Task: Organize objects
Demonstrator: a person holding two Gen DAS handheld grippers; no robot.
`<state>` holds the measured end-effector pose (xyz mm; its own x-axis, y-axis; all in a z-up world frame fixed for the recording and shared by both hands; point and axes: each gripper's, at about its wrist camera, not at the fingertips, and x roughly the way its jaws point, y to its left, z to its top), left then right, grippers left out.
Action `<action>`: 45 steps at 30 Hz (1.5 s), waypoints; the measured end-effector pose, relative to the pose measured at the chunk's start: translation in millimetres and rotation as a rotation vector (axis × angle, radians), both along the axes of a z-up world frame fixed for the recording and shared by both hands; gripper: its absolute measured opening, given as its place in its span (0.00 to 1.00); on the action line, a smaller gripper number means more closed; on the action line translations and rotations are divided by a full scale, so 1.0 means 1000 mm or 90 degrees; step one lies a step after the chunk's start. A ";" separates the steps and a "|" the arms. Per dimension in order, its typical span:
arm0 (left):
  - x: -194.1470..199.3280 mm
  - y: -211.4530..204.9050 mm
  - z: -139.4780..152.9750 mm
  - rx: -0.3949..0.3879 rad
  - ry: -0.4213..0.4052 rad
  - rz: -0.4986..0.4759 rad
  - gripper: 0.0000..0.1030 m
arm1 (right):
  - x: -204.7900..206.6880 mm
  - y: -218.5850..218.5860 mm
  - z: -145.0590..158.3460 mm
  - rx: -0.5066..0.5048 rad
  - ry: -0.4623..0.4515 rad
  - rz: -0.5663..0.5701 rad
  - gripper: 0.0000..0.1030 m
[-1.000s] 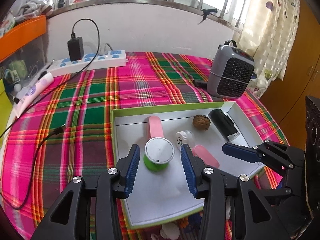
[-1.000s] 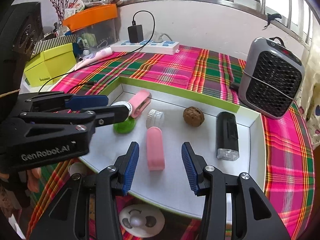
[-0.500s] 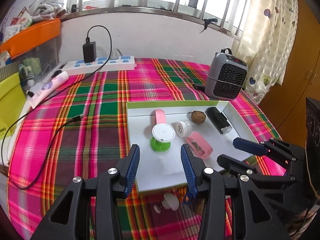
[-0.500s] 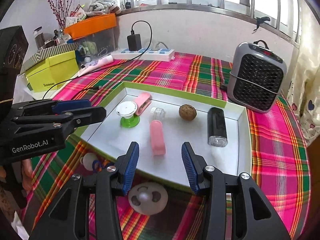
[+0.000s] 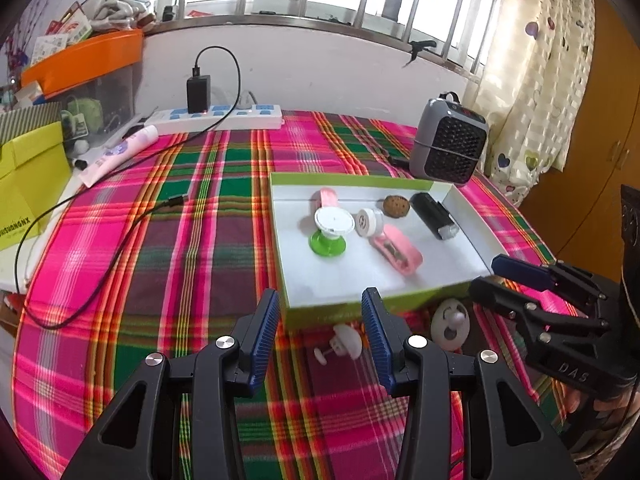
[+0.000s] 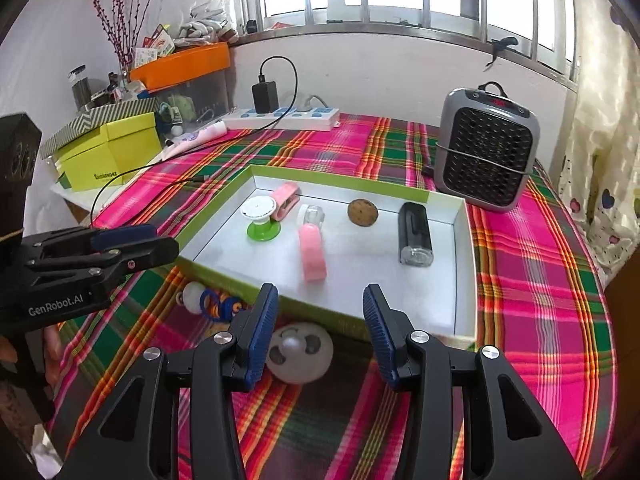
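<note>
Both of your grippers hang over the near edge of the plaid-covered table, and both are empty-handed. The left gripper (image 5: 320, 328) has its jaws parted with nothing between the pads, only the white mushroom-shaped knob (image 5: 345, 342) lying on the cloth below. The right gripper (image 6: 320, 332) is likewise open, with the round white piece (image 6: 300, 352) showing beside its left finger, on the cloth and not gripped.

The tray (image 6: 464, 264) sits toward the right edge of the table, its near wall just ahead of your fingertips. Inside it: a green-footed white spool (image 6: 260, 220), a pink clip (image 6: 286, 198) at the far left corner, a small clear bottle (image 6: 312, 214), a second pink case (image 6: 312, 254) mid-tray, a brown walnut-like ball (image 6: 363, 212), and a black torch (image 6: 415, 234) along the right wall. They lie spread apart, likely so each can be reached cleanly.

Still outside, tucked against the near wall: the white pieces and a blue-and-orange tangle (image 6: 218, 306) I can't identify. The tray wall and your own fingers hide part of them. Those look like your remaining work.
</note>
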<state>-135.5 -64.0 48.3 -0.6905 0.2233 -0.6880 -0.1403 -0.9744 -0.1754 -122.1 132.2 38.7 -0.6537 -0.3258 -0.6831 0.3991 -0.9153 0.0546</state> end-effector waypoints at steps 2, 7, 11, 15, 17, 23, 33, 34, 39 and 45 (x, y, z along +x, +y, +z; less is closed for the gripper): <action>0.004 -0.001 -0.002 0.003 0.000 -0.001 0.40 | 0.004 0.003 -0.001 -0.003 0.000 -0.003 0.44; 0.012 -0.004 -0.010 0.011 -0.010 0.001 0.40 | 0.016 0.009 -0.002 0.005 0.007 -0.007 0.44; 0.016 -0.008 -0.018 0.022 -0.024 0.006 0.40 | 0.024 0.017 -0.006 0.011 0.002 -0.013 0.44; 0.021 -0.007 -0.023 0.025 -0.031 -0.003 0.40 | 0.029 0.025 -0.011 0.004 -0.005 -0.020 0.44; 0.022 -0.007 -0.025 0.026 -0.035 -0.004 0.40 | 0.030 0.028 -0.013 -0.001 -0.011 -0.019 0.44; 0.022 -0.007 -0.031 0.035 -0.047 -0.004 0.40 | 0.033 0.033 -0.025 -0.007 -0.033 -0.018 0.44; 0.016 -0.005 -0.040 0.038 -0.062 -0.006 0.40 | 0.024 0.019 -0.027 -0.016 -0.042 -0.005 0.44; 0.015 -0.005 -0.040 0.038 -0.062 -0.007 0.40 | 0.022 0.017 -0.026 -0.019 -0.040 -0.004 0.44; 0.014 -0.005 -0.040 0.040 -0.062 -0.009 0.41 | 0.013 0.009 -0.029 -0.033 -0.054 -0.003 0.44; 0.012 -0.005 -0.040 0.044 -0.062 -0.010 0.41 | 0.003 0.003 -0.033 -0.036 -0.067 -0.005 0.45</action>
